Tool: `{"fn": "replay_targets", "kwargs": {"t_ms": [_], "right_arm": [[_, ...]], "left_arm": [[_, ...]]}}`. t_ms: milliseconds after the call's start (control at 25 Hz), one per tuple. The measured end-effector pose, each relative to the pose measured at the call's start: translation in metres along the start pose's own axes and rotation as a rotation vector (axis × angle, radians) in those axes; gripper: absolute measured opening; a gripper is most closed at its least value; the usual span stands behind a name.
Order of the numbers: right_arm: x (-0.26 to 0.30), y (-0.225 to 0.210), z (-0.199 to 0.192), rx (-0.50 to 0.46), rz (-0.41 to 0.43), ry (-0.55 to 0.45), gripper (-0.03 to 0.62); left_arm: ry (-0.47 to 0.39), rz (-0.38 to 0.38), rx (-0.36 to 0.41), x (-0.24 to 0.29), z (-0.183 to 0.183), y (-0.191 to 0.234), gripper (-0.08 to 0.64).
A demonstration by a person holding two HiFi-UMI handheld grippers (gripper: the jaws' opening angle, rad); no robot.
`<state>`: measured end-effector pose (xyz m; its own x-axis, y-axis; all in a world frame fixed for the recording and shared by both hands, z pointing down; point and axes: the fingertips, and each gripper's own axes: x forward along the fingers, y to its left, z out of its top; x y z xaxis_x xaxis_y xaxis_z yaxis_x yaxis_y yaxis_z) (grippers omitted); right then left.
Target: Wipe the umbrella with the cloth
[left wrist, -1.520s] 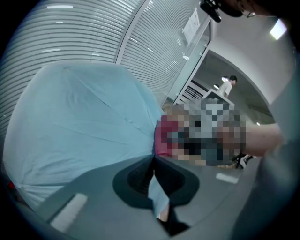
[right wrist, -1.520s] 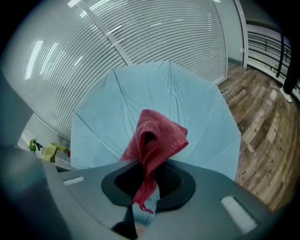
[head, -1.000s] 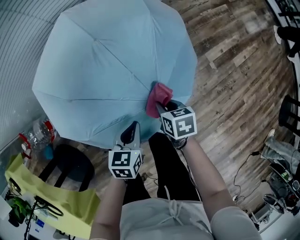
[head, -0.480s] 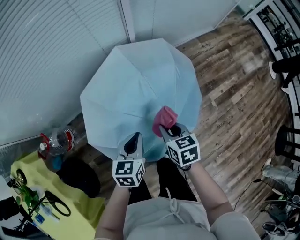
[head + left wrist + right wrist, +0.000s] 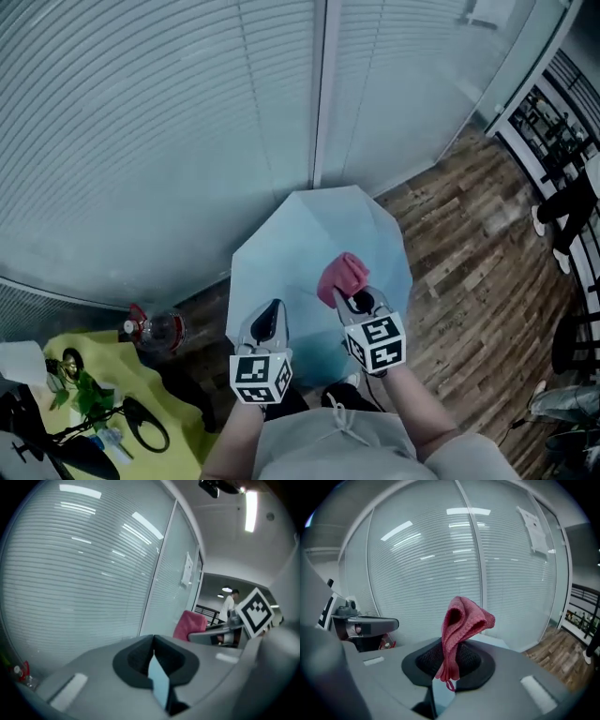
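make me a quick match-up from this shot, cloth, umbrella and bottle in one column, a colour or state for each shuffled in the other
Things:
1. cloth
2. umbrella
3. bottle

Colours and states:
a. clear with a red cap, left of the umbrella in the head view
b. pink, bunched, pinched by the shut right gripper
c. light blue, open over the wood floor, a bit of its fabric pinched by the left gripper

Pairs: 1-b, 2-c, 3-a
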<state>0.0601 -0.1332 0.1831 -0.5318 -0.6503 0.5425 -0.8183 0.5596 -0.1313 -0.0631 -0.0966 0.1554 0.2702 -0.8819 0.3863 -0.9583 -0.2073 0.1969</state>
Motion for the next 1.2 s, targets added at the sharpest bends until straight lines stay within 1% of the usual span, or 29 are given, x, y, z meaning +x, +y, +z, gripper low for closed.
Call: {"fn": "replay_targets", "kwargs": {"t_ms": [80, 200, 320, 520, 640, 760, 920, 1000, 1200], "right_arm": [[-0.016, 0.016, 0.032, -0.029, -0.005, -0.07, 0.057], [-0.036, 0.038, 0.074, -0.053, 0.012, -0.163, 0.057], [-0.05, 0.061, 0.106, -0.076, 0.045, -0.234, 0.057], [-0.062, 0.077, 0.142, -0.122, 0.029, -0.33, 0.055], [-0.064, 0.08, 0.15, -0.14, 0.018, -0.359, 0.054], [-0.059, 0.082, 0.154, -0.155, 0.01, -0.366, 0.052], [-0.051, 0.087, 0.157, -0.166, 0.017, -0.358, 0.051], [-0.05, 0.087, 0.158, -0.155, 0.03, -0.356, 0.049], [-0.048, 0.087, 0.156, -0.155, 0.035, -0.342, 0.049]], "left_arm": [[-0.091, -0.014, 0.039, -0.024, 0.043, 0.001, 0.006], [-0.194, -0.002, 0.075, -0.053, 0.094, 0.006, 0.006], [-0.26, 0.023, 0.082, -0.074, 0.128, 0.018, 0.006], [-0.362, 0.04, 0.109, -0.102, 0.169, 0.034, 0.006], [-0.39, 0.046, 0.115, -0.11, 0.176, 0.039, 0.006], [-0.401, 0.052, 0.098, -0.111, 0.178, 0.047, 0.006], [-0.401, 0.068, 0.102, -0.11, 0.178, 0.056, 0.006], [-0.396, 0.071, 0.108, -0.108, 0.178, 0.056, 0.006], [-0.372, 0.054, 0.102, -0.101, 0.171, 0.051, 0.006]]}}
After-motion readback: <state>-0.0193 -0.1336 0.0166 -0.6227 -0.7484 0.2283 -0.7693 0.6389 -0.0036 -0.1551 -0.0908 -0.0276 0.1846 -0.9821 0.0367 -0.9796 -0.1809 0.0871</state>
